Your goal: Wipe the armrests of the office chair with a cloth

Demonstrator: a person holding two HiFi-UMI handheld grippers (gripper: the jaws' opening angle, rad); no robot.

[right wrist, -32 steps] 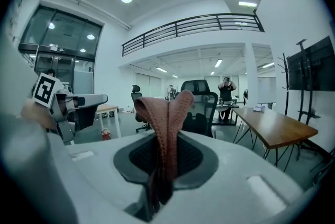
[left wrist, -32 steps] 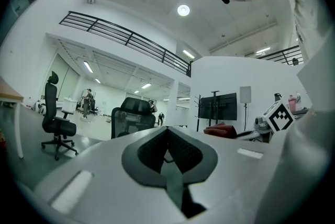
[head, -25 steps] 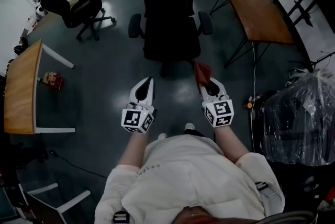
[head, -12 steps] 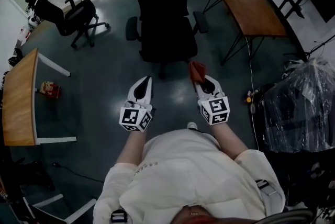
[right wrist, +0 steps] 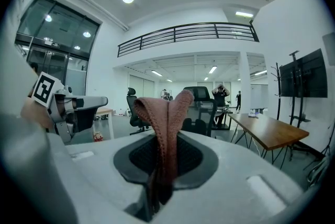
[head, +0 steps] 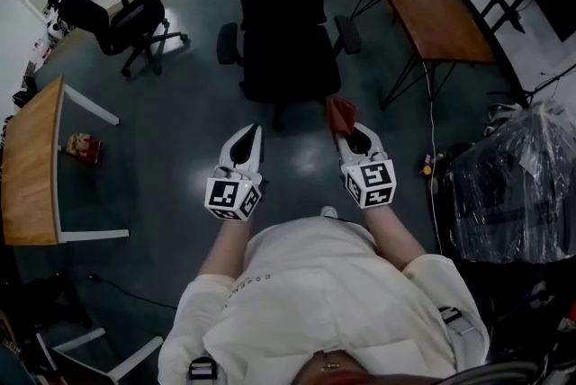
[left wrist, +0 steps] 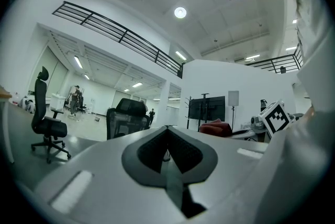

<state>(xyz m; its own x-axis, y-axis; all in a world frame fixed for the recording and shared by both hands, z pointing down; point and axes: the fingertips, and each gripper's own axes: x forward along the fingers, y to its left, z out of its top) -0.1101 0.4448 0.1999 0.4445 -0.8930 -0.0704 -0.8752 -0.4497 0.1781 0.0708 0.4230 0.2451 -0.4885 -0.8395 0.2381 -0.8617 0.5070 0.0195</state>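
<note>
A black office chair (head: pixel 286 23) stands ahead of me, its back toward me, with one armrest at the left (head: pixel 227 41) and one at the right (head: pixel 347 33). My right gripper (head: pixel 346 124) is shut on a reddish-brown cloth (head: pixel 341 113), which sticks up folded between the jaws (right wrist: pixel 166 113). It hangs just short of the chair's right rear. My left gripper (head: pixel 251 130) is shut with nothing in it and hangs level with the right one, behind the chair's left side. The chair's headrest (left wrist: pixel 129 108) shows past the left jaws.
A long brown desk (head: pixel 425 4) runs along the right, with a plastic-wrapped bundle (head: pixel 517 185) nearer me. A second black chair (head: pixel 119 20) sits at the far left beside a wooden table (head: pixel 31 167). Grey floor lies around the chair.
Both grippers have crept forward toward the chair, and the cloth now sits closer to the seat's rear right. Both stay shut as before.
</note>
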